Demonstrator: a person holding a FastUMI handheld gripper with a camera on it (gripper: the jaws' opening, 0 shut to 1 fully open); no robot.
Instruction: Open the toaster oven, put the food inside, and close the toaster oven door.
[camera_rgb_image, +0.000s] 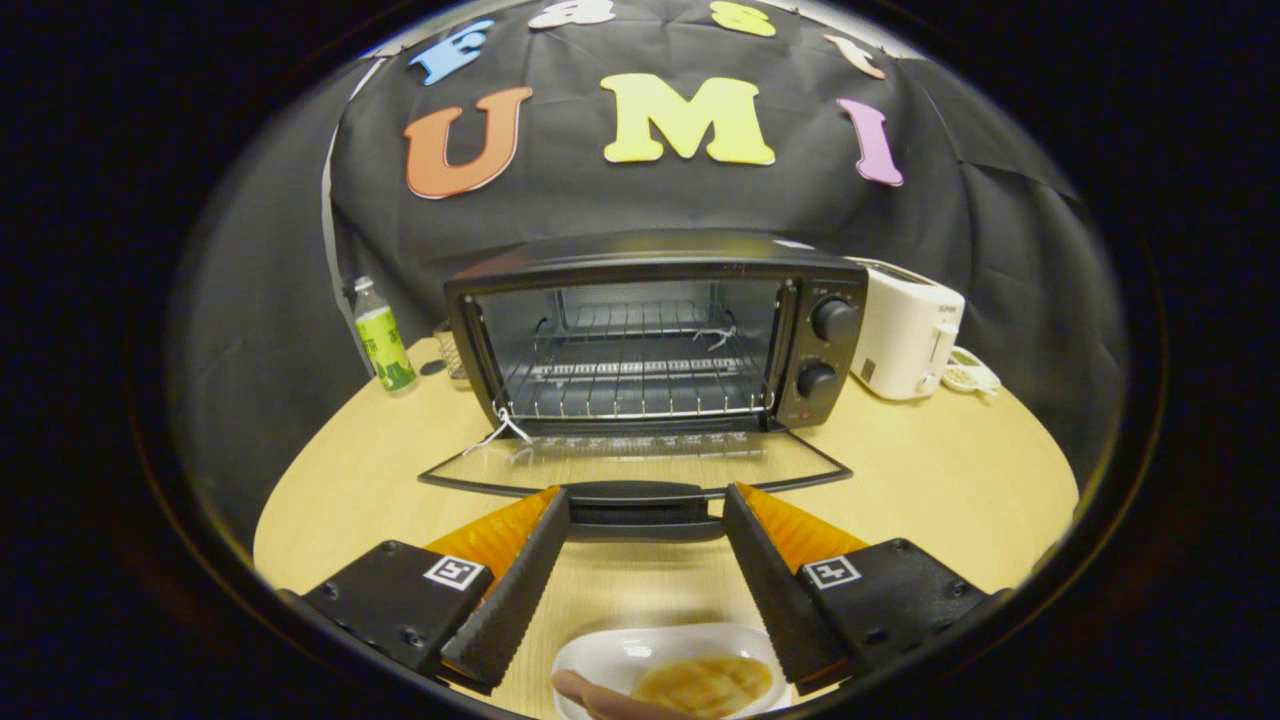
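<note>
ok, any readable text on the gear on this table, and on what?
None legible.
Clear plastic bottle with green label: print blurred.
White plastic toaster: small dark mark, too small to read.
Black toaster oven: knob markings too small.
Tool, open, fingers either side of the lowered oven door's handle: square coded tags, no words.
</note>
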